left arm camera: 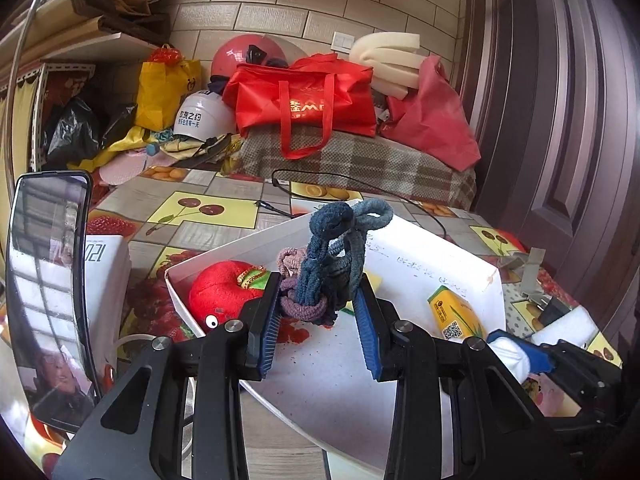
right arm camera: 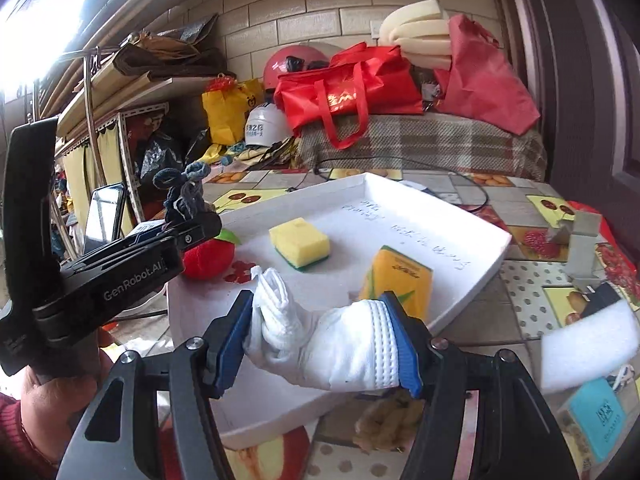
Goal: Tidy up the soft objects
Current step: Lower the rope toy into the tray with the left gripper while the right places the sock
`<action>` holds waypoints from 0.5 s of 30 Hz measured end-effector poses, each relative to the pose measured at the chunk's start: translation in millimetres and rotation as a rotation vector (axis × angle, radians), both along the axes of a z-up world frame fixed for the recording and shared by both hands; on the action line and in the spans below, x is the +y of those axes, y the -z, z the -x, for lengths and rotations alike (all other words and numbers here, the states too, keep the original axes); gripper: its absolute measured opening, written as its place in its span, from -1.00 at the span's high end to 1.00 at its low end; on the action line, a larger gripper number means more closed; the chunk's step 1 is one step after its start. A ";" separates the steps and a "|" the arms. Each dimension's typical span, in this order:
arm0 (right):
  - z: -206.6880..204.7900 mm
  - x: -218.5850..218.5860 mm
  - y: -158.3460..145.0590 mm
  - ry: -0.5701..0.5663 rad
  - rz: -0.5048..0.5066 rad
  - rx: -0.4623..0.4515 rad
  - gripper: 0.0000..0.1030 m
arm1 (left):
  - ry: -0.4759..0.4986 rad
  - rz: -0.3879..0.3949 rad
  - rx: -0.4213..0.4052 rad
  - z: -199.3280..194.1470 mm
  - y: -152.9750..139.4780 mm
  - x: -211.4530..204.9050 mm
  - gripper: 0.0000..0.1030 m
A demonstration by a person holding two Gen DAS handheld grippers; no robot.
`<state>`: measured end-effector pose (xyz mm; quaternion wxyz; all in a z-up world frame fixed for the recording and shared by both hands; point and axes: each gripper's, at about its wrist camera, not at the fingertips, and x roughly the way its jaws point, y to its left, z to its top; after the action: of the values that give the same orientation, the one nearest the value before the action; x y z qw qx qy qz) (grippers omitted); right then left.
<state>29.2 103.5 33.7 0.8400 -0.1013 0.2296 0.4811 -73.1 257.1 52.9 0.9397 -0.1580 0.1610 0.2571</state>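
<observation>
My left gripper [left arm camera: 318, 300] is shut on a bunch of hair ties [left arm camera: 324, 264], blue, grey and purple, held above the white tray [left arm camera: 420, 248]. A red plush apple [left arm camera: 224, 292] lies in the tray's left corner. My right gripper [right arm camera: 324, 328] is shut on a white cloth glove [right arm camera: 320, 340], held over the tray's near edge [right arm camera: 472, 272]. In the right wrist view a yellow sponge [right arm camera: 300, 242] and a yellow packet [right arm camera: 396, 280] lie in the tray. The left gripper with the hair ties [right arm camera: 184, 192] shows at the left there.
A phone [left arm camera: 48, 292] stands at the left by a white box [left arm camera: 108, 264]. Red bags [left arm camera: 308, 96], helmets [left arm camera: 204, 114] and a plaid cushion [left arm camera: 360, 160] crowd the back of the table. A black cable [left arm camera: 344, 184] runs behind the tray. White foam [right arm camera: 588, 344] and a teal box [right arm camera: 596, 416] lie right.
</observation>
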 end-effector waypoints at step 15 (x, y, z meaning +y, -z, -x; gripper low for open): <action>-56.4 30.5 9.3 0.232 0.112 0.056 -0.22 | 0.002 0.001 0.040 -23.7 0.1 6.8 0.33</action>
<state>85.6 134.0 24.4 0.8764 -0.1072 0.2895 0.3696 -49.4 263.9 52.8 0.9364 -0.1532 0.1802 0.2594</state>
